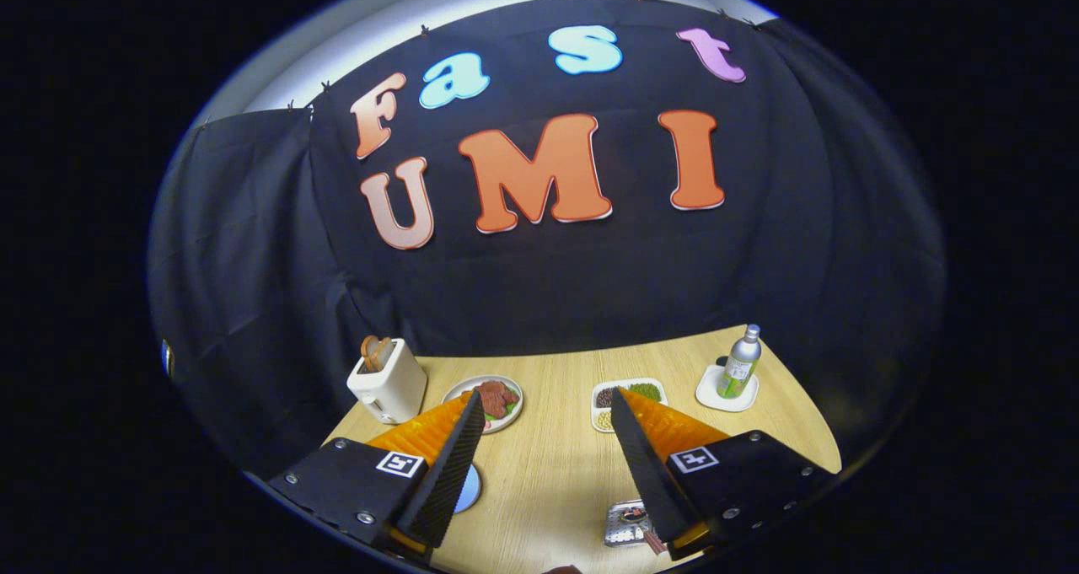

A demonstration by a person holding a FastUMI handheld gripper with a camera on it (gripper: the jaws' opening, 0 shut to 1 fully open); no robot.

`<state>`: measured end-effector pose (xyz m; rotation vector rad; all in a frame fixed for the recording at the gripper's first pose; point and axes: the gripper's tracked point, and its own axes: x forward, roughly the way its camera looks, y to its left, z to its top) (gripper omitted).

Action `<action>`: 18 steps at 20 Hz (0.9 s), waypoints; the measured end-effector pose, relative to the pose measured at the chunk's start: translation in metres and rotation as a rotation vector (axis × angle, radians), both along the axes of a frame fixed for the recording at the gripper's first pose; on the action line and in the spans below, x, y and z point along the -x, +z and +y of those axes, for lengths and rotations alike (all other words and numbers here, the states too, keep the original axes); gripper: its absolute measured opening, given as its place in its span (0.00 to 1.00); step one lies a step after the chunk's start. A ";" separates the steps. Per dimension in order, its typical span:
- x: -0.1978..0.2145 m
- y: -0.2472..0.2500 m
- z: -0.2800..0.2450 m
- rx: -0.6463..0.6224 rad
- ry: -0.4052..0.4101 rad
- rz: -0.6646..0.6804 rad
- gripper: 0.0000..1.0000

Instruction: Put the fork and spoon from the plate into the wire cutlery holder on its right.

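So the gripper point(546, 405) is up above the wooden table point(548, 473) with its fingers spread wide, nothing between them. Nearest, taking the gripper as the landmark: a blue plate point(469, 488) peeks out beside the left finger, and the wire cutlery holder point(625, 523) sits low by the right finger, partly hidden. Can't make out the fork or spoon. Beyond the fingertips are a plate of meat point(497, 399) and a divided tray point(628, 393). Further left a white toaster point(388, 382), further right a bottle point(740, 362) on a small white dish point(723, 393).

claw point(548, 405) | black housings, square tag markers (one each) | silver screws
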<state>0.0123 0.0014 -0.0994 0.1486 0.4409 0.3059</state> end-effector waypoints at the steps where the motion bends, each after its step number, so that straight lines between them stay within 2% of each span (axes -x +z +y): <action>1: 0.002 0.013 0.005 -0.001 -0.012 -0.039 0.91; 5: 0.010 0.055 0.033 0.003 -0.047 -0.171 0.93; 9: 0.019 0.066 0.072 0.019 -0.037 -0.220 0.96; 14: 0.036 0.028 0.140 0.013 -0.002 -0.176 0.96; 18: 0.049 -0.027 0.203 0.014 0.055 -0.088 0.96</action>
